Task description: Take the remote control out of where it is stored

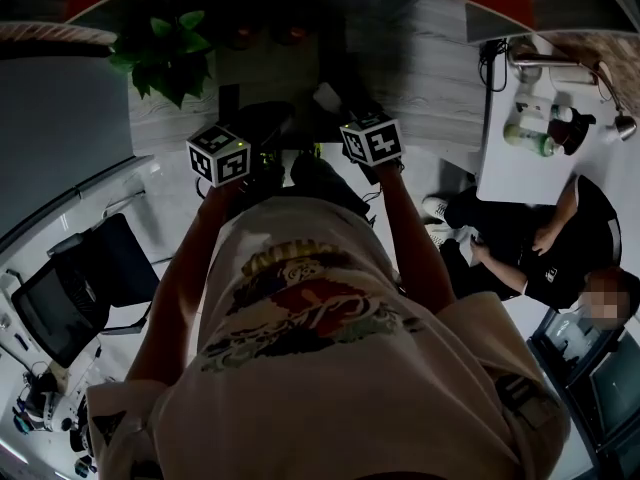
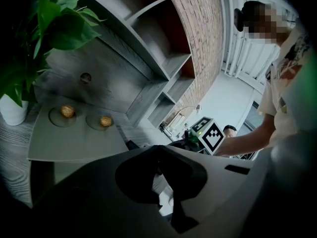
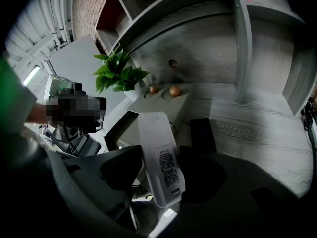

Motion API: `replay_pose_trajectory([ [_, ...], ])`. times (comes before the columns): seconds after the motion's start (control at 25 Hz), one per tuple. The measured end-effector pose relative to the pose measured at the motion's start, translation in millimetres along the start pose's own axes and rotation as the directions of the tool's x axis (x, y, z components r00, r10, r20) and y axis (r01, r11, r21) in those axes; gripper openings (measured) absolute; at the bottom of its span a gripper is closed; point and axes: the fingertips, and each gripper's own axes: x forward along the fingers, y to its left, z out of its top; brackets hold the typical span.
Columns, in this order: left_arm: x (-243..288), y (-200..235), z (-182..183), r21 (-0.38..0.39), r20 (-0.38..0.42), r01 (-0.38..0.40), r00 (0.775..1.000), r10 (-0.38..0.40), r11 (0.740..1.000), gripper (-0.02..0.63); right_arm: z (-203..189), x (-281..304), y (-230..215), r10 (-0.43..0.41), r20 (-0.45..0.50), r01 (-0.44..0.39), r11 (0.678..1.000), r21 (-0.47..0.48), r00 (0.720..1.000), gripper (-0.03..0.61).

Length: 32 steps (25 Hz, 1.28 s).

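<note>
Nearest, the person's pale printed T-shirt (image 1: 300, 328) is filling the lower head view. Leftmost, the left tool (image 2: 159, 150) is hanging clenched on nothing, jaws meeting at their tips, facing the grey tabletop (image 2: 74, 143). Two small brown round nuts (image 2: 68, 111) are sitting near its far edge, and a leafy green potted plant (image 2: 29, 43) is standing at its left edge. Rightmost, the right tool (image 3: 163, 171) is grasping the white oblong plastic remote control (image 3: 159, 148), label showing, before the tabletop's near edge.

Head view steeply down, claw views facing shelves (image 2: 163, 68) (image 3: 237, 33), sharing plant (image 2: 44, 29) (image 3: 119, 73)
</note>
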Motion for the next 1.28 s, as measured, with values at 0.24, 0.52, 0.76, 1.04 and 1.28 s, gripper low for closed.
replay_pose_trajectory([
  [0.24, 7.8, -0.9, -7.5, -0.016, -0.013, -0.038, 0.999, 0.038, 0.999, 0.005, -4.1, 6.1, -26.0, -0.016, 0.008, 0.015, 0.999, 0.039, 1.0, 0.245],
  [0.52, 9.7, 0.9, -18.3, -0.049, -0.006, -0.079, 0.997, 0.079, 0.996, 0.005, -2.1, 3.8, -77.5, -0.089, 0.01, 0.088, 0.995, 0.053, 0.996, 0.245],
  [0.76, 12.5, 2.9, -21.5, -0.063, 0.0, -0.1, 0.995, 0.1, 0.993, 0.005, -2.4, 2.8, -107.1, -0.119, 0.001, 0.118, 0.992, 0.053, 0.993, 0.245],
  [1.04, 22.7, 4.9, -17.1, -0.064, 0.01, -0.1, 0.995, 0.101, 0.993, 0.005, -11.3, 4.2, -120.1, -0.12, -0.003, 0.12, 0.99, 0.078, 0.993, 0.246],
  [1.28, 36.5, 2.2, -11.6, -0.057, 0.007, -0.082, 0.997, 0.082, 0.995, 0.005, -16.2, 8.3, -129.9, -0.118, -0.007, 0.118, 0.988, 0.099, 0.993, 0.246],
])
